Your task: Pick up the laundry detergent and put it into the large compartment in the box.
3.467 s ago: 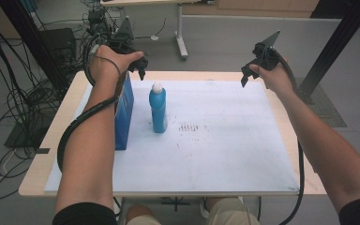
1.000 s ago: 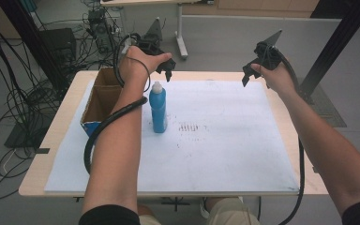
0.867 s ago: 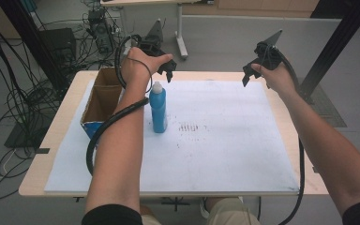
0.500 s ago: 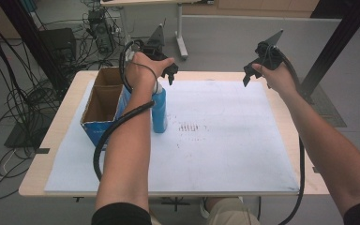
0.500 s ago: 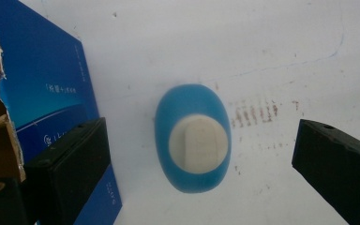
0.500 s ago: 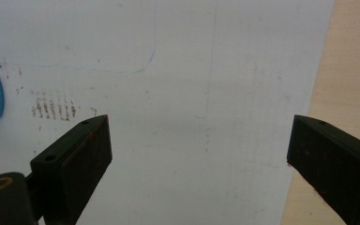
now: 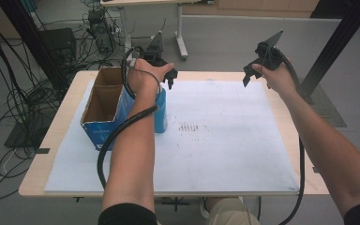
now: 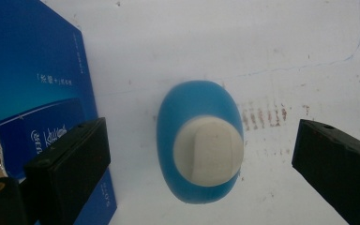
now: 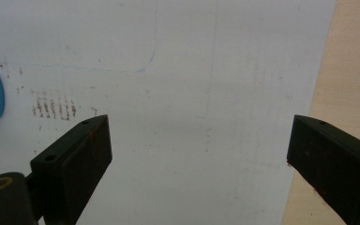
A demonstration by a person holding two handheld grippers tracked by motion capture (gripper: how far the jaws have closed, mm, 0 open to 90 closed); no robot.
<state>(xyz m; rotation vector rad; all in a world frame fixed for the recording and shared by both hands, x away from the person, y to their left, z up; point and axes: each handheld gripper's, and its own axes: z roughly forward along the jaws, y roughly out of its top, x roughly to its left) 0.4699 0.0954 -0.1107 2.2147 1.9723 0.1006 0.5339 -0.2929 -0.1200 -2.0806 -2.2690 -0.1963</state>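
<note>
A blue bottle (image 7: 161, 115) with a white cap (image 8: 208, 152) stands upright on the white sheet (image 7: 215, 140), touching the right side of an open blue cardboard box (image 7: 103, 110). My left gripper (image 7: 168, 77) hangs straight over the bottle, pointing down. In the left gripper view it (image 8: 201, 154) is open, with one jaw on each side of the cap and clear of it. My right gripper (image 7: 251, 75) is held in the air over the far right of the table, and in its own view it (image 9: 197, 154) is open with nothing between the jaws.
The box's blue side (image 8: 33, 93) lies close to one left jaw. A patch of reddish marks (image 7: 192, 127) stains the sheet right of the bottle. Bare wood (image 9: 351, 70) borders the sheet's right edge. Cables and a black stand (image 7: 33, 56) lie beyond the table's left side.
My left gripper has moved right, from over the box to over the bottle's cap, uncovering the open box. The right gripper has stayed still.
</note>
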